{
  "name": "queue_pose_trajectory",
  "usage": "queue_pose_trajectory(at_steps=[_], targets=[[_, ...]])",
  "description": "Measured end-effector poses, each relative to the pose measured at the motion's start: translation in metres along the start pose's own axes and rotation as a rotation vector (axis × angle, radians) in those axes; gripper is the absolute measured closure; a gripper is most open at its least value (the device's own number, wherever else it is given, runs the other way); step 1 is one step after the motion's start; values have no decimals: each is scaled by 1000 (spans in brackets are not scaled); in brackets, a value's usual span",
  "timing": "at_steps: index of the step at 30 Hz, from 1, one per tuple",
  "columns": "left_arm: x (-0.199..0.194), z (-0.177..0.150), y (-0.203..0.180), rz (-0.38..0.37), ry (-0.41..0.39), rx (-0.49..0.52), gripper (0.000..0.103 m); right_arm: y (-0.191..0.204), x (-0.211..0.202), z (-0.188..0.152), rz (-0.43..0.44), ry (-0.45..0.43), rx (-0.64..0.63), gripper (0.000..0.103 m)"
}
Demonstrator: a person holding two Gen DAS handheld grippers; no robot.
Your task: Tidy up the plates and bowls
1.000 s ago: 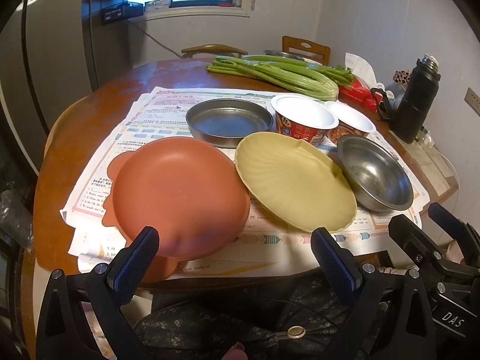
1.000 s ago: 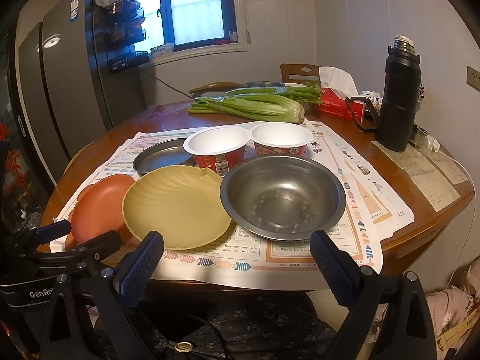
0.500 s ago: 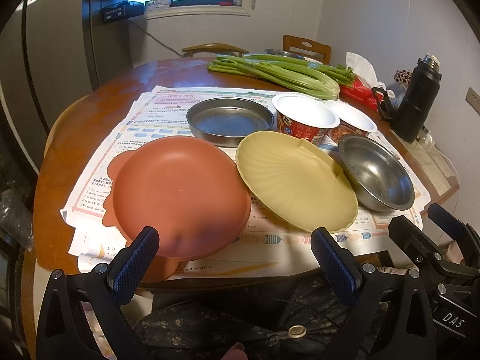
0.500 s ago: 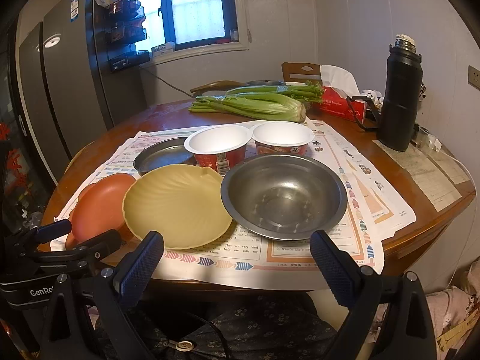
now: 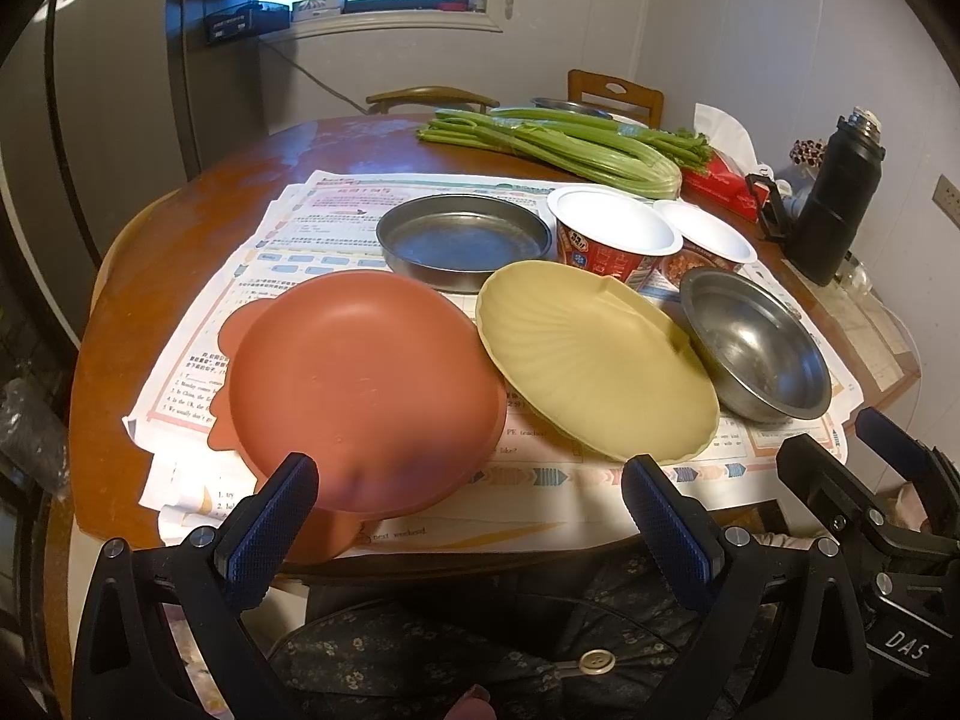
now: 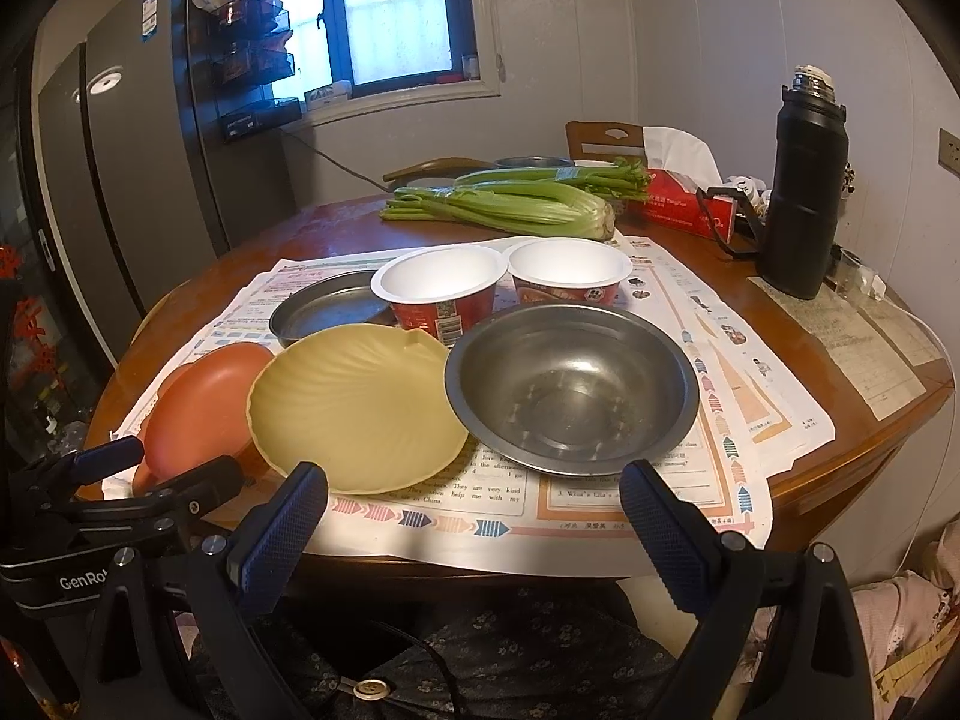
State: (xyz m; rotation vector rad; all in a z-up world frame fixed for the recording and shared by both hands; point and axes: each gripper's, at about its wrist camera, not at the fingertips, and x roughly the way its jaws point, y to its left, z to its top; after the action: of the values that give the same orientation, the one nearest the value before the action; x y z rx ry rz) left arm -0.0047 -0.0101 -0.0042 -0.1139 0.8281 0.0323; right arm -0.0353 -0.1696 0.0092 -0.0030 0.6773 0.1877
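A red-brown plate lies at the table's near left, over another red-brown piece. A yellow shell-shaped plate leans beside it, and a steel bowl sits to its right. A flat steel dish and two white paper noodle bowls stand behind. My left gripper is open and empty, just before the table edge near the red-brown plate. My right gripper is open and empty, in front of the yellow plate and the steel bowl.
Printed paper sheets cover the round wooden table. Celery, a red tissue box and a tall black flask stand at the back and right. Chairs and a fridge stand behind.
Both views have shifted very slightly; both grippers stay open and nothing on the table has moved.
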Motion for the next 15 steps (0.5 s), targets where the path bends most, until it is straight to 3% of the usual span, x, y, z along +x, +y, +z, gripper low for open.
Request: queue_pose_trajectory(at_steps=[15], targets=[[-11,3,25,19,-34,-71,2,14,-5,3,39,-8,-41,4]])
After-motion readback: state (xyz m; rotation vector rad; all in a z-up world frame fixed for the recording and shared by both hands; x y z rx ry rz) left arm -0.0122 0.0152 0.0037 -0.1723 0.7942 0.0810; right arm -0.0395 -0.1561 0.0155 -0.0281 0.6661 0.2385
